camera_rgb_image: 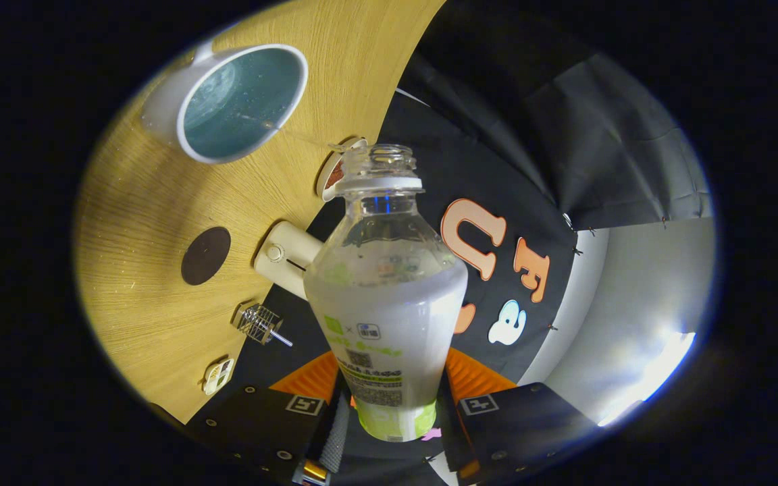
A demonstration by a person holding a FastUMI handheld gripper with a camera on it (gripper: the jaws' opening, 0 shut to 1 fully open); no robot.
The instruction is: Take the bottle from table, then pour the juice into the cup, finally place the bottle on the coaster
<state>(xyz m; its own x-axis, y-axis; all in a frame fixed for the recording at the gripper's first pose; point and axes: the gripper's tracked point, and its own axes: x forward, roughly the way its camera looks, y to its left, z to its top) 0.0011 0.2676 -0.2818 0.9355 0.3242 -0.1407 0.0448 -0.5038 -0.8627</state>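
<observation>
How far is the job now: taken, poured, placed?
Taken: the fingers clamp the uncapped bottle, lifted and tilted off the table. Whether juice has reached the cup is unclear; liquid remains in the bottle. Left: setting it on the dark coaster.

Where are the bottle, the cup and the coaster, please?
bottle (385, 297): gripper view, on its cloudy body, between the fingers.
cup (244, 101): gripper view, on its inside wall.
coaster (206, 255): gripper view, on the dark disc's middle.
</observation>
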